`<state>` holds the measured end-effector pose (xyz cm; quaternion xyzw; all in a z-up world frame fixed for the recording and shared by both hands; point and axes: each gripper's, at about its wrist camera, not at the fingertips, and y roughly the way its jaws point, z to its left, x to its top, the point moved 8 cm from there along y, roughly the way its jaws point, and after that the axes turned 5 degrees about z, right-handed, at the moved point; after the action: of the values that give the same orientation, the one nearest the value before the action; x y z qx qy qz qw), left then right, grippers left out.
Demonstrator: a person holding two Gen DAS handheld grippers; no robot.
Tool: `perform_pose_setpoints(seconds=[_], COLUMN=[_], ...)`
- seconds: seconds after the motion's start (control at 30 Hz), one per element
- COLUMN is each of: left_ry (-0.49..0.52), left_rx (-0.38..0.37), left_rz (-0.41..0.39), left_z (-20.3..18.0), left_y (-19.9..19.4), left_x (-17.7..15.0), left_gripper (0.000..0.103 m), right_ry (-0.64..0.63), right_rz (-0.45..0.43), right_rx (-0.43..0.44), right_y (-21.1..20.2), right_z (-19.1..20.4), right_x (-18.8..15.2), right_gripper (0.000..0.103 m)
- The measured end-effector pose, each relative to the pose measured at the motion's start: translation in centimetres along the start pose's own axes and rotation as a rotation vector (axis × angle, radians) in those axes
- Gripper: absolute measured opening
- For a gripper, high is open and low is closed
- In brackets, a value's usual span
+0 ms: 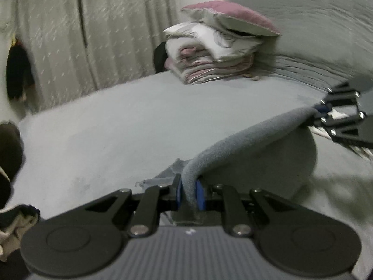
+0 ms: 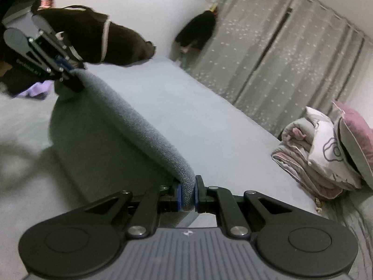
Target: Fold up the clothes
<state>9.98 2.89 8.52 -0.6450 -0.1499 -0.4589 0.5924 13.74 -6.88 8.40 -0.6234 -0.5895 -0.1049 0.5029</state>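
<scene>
Both grippers are clamped on the same piece of grey knit clothing [image 2: 130,126], one at each end of its upper edge. The left gripper [image 1: 188,192] pinches a rolled bit of that edge between its blue pads, and the right gripper [image 2: 186,194] does the same at the other end. The cloth stretches between them like a slack band, the rest hanging down in a curve toward the bed [image 1: 105,128].

Taking the stack of folded bedding [image 1: 209,63] with the pink pillow on top as the landmark, the grey garment is held up well in front of it, over the open middle of the sheet, with bare mattress between the two. A dark garment [image 2: 98,42] with pale trim lies heaped much farther from that stack, at the opposite end of the bed beyond the left gripper, with something lilac [image 2: 37,91] just beside it.

As for progress, I'd judge this piece is only at the start of a fold: it is lifted rather than laid flat, and no neat crease shows yet. It has to be laid down and folded over, and the dark heap looks untouched, so most of the work remains
</scene>
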Motion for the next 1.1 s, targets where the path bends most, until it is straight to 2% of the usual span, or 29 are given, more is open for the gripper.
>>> perform_pose_setpoints(seconds=[0.13,0.3,0.6,0.73,0.77,0.8,0.83,0.87,0.93,0.97,1.1], left_ry=[-0.048,-0.101,-0.157,-0.191,-0.197,-0.202,-0.207,-0.211,-0.255,-0.288,-0.366], left_rx=[0.020,0.063,0.083,0.106,0.117,0.141,0.165,0.188,0.219,0.226,0.179], left_rz=[0.058,0.129,0.155,0.175,0.178,0.175,0.173,0.170,0.159,0.153,0.155], left_z=[1.8,2.8,3.9,4.7,4.9,5.3,5.8,6.2,7.3,7.9,8.8], left_y=[4.3,9.4,13.3,14.7,14.9,14.8,14.8,14.7,14.4,14.2,13.5], left_x=[0.5,0.3,0.5,0.2,0.1,0.0,-0.2,-0.3,-0.4,-0.3,-0.7], left_gripper=[0.013,0.013,0.014,0.023,0.030,0.038,0.039,0.039,0.045,0.049,0.049], right_ry=[0.043,0.097,0.184,0.208,0.210,0.208,0.209,0.217,0.238,0.250,0.353], right_rz=[0.055,0.144,0.206,0.219,0.220,0.222,0.225,0.228,0.229,0.230,0.226], right_rx=[-0.001,0.022,0.069,0.080,0.081,0.070,0.048,0.024,0.012,0.014,0.079], right_y=[4.2,8.8,12.7,14.1,14.3,14.5,14.6,14.5,14.1,14.0,13.6], right_z=[-0.8,-1.7,-3.4,-3.5,-3.4,-3.3,-3.5,-3.7,-4.1,-4.4,-4.8], right_x=[0.8,-0.3,-2.2,-2.7,-2.9,-3.0,-3.2,-3.4,-3.8,-3.9,-4.0], right_gripper=[0.009,0.009,0.009,0.009,0.010,0.012,0.015,0.023,0.024,0.024,0.024])
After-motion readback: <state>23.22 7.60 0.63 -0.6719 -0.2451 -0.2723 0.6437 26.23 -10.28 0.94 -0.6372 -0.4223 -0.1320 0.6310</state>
